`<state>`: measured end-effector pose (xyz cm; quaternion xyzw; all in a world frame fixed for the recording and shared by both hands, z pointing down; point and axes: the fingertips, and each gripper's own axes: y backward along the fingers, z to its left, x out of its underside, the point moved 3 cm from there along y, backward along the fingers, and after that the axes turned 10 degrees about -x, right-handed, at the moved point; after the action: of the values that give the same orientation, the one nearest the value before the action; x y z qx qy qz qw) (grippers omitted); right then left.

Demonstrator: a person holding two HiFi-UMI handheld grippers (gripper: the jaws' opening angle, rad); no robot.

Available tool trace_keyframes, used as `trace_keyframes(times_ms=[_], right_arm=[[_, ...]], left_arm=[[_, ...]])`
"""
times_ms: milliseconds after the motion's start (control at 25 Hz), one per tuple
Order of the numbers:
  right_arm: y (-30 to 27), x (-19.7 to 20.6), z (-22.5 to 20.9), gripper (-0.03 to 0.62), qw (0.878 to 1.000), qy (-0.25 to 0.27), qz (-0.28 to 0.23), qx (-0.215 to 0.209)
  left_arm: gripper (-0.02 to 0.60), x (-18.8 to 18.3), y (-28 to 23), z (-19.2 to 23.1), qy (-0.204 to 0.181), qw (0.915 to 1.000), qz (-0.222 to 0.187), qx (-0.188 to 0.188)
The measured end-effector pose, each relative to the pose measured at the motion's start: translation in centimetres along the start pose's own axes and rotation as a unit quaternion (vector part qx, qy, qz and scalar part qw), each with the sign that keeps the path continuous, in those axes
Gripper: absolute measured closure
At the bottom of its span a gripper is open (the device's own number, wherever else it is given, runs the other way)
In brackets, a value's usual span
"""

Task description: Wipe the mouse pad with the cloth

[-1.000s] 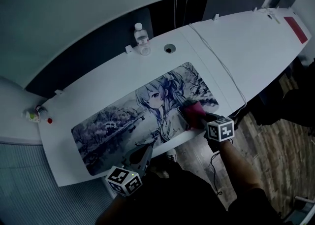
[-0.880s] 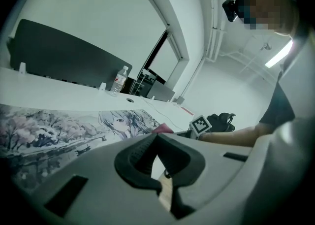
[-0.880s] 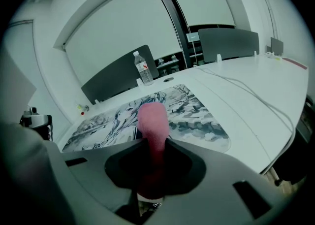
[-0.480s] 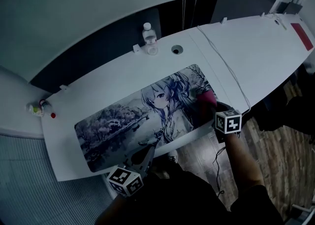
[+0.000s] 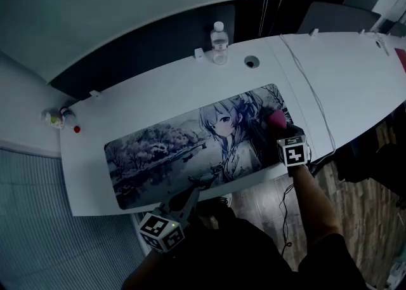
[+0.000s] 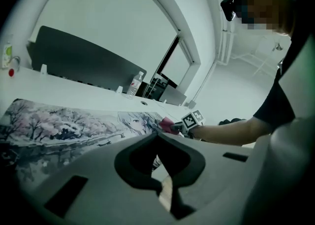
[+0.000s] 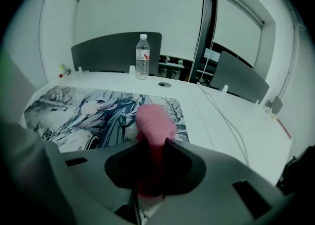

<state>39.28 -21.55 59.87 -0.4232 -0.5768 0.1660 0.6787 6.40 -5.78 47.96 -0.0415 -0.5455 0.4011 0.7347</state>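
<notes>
A long mouse pad [image 5: 184, 149] printed with an anime girl and trees lies on the white desk [image 5: 355, 73]. My right gripper [image 5: 280, 130] is shut on a pink cloth [image 5: 276, 118], which rests on the pad's right end near its edge. In the right gripper view the pink cloth [image 7: 154, 120] sticks out between the jaws over the mouse pad [image 7: 93, 113]. My left gripper [image 5: 192, 192] is shut and holds nothing, at the desk's near edge by the pad's middle. In the left gripper view, the left gripper [image 6: 158, 134] points along the mouse pad [image 6: 64, 125].
A water bottle [image 5: 219, 42] stands at the desk's back edge beside a cable hole [image 5: 252, 61]. A white cable [image 5: 311, 92] runs across the desk right of the pad. Small items [image 5: 57, 117] sit on a ledge at far left. A dark partition stands behind the desk.
My right gripper has dragged the pink cloth rightward and farther along the pad, toward its right edge. The left gripper has stayed at the near edge.
</notes>
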Motion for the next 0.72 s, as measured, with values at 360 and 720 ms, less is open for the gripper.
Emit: trace_keyframes(times_ms=[360,720], right_arm=[[-1.6,0.1,3.6,0.507,1.0,0.013,0.008,-0.016],[-2.7,-1.0,8.1,0.508,0.999,0.017,0.011,-0.031]], left_arm=[[0.577,0.1,1.7,1.6,0.017,0.9994,-0.013,-0.025],[0.577,0.0,3.9,4.1,0.026,0.999,-0.019,-0.031]])
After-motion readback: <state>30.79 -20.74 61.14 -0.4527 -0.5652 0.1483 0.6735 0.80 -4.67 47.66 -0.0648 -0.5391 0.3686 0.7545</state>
